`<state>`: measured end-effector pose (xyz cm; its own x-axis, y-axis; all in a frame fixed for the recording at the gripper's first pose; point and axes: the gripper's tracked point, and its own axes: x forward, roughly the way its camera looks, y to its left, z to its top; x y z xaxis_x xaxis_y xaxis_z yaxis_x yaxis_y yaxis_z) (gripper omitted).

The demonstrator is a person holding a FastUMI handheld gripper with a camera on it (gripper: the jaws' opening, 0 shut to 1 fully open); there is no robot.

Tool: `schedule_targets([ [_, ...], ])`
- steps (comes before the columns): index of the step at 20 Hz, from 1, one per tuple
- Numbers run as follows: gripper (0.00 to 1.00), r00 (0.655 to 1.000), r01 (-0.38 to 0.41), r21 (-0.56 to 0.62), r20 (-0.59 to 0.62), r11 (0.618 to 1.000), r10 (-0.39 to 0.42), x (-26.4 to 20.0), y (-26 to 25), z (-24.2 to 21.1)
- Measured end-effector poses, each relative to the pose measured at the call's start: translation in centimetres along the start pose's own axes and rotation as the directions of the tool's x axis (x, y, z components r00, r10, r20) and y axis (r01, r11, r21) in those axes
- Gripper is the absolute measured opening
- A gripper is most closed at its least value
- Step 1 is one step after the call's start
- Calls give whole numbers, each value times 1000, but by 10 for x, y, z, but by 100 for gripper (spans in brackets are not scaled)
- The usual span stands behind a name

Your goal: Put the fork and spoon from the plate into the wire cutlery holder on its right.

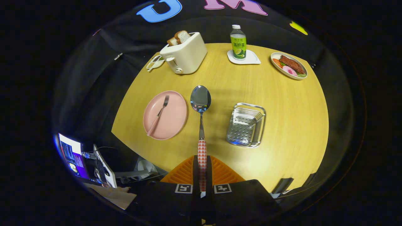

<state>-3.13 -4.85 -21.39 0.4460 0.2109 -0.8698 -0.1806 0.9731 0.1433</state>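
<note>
The gripper (202, 175) has its 2 orange fingers (183, 174) clamped on the checked handle of the spoon (200, 103), whose bowl points ahead between the pink plate (171, 124) and the wire cutlery holder (246, 125). The fork (158, 115) lies on the plate. Beyond stand a toaster (185, 53) and a bottle (238, 39).
</note>
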Motion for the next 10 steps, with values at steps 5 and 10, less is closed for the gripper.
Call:
schedule_targets([
  [5,10,988,31,-70,-148,997,-42,-16,-59,-14],
  [10,10,965,9,-156,-257,988,-49,-16,-83,-14],
])
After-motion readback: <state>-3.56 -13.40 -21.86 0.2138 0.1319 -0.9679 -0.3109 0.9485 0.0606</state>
